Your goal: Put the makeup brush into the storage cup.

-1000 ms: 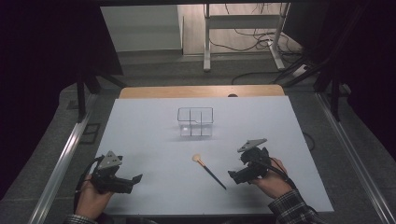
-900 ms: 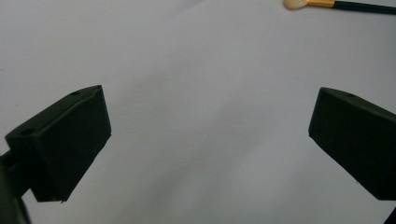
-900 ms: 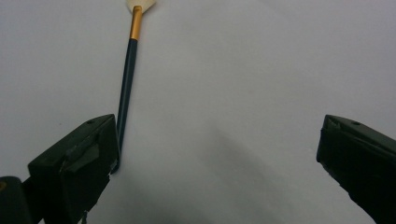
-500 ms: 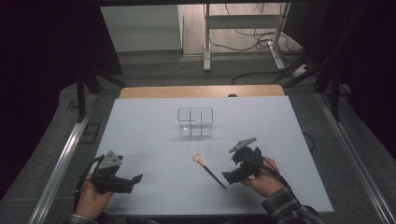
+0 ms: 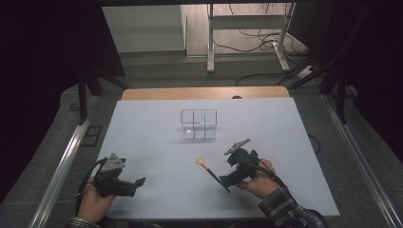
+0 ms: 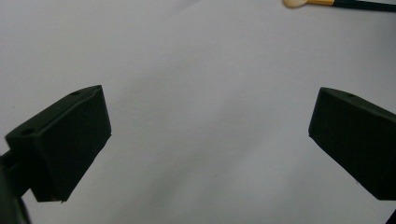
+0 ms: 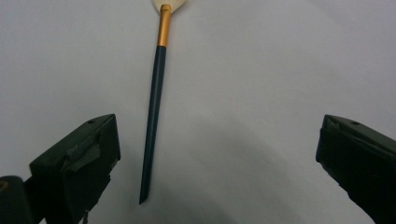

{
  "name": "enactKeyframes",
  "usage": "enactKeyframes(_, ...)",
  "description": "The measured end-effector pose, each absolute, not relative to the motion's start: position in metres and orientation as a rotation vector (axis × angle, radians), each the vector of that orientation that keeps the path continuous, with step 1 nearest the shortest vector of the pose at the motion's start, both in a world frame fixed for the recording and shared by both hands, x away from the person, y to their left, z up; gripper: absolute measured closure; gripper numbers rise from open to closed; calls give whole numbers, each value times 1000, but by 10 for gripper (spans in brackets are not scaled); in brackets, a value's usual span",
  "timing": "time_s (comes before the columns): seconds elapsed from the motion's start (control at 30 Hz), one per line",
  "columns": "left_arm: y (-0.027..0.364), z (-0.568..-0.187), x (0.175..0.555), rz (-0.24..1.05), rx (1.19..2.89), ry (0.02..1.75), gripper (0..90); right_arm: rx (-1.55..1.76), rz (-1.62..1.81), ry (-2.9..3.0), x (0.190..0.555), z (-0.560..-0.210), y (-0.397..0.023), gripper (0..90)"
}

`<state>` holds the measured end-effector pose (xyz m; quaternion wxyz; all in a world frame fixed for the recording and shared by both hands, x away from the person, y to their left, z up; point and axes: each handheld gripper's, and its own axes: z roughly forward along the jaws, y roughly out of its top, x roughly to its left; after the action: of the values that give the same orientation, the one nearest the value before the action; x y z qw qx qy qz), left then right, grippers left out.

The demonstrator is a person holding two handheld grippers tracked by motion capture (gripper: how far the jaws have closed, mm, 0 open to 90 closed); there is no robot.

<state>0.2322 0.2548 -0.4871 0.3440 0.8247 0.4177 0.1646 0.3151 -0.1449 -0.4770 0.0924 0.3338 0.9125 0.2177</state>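
Observation:
A makeup brush (image 5: pixel 212 172) with a dark handle, gold ferrule and pale bristle tip lies flat on the white table. My right gripper (image 5: pixel 224 181) is open at the handle's near end; in the right gripper view the brush handle (image 7: pixel 154 107) lies between the wide jaws, closer to the left one, untouched. My left gripper (image 5: pixel 138 183) rests open at the front left with bare table between its jaws; the brush tip (image 6: pixel 299 3) shows far ahead of it. A clear divided organiser box (image 5: pixel 198 124) stands at the table's middle back.
The white table top (image 5: pixel 157 142) ends in a wooden strip (image 5: pixel 204 92) at the far edge. Metal rails run along both sides. Cables and a stand's legs lie on the floor beyond the table.
My right gripper has moved left and forward to the brush handle's near end. The left gripper has stayed in place.

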Motion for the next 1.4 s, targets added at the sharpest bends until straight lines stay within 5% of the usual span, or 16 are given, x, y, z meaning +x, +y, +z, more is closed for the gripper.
enactKeyframes(1.4, 254, -488, 232, 428, 2157, 1075, 0, 877, 479, 2834, 319, -503, -101, 290)
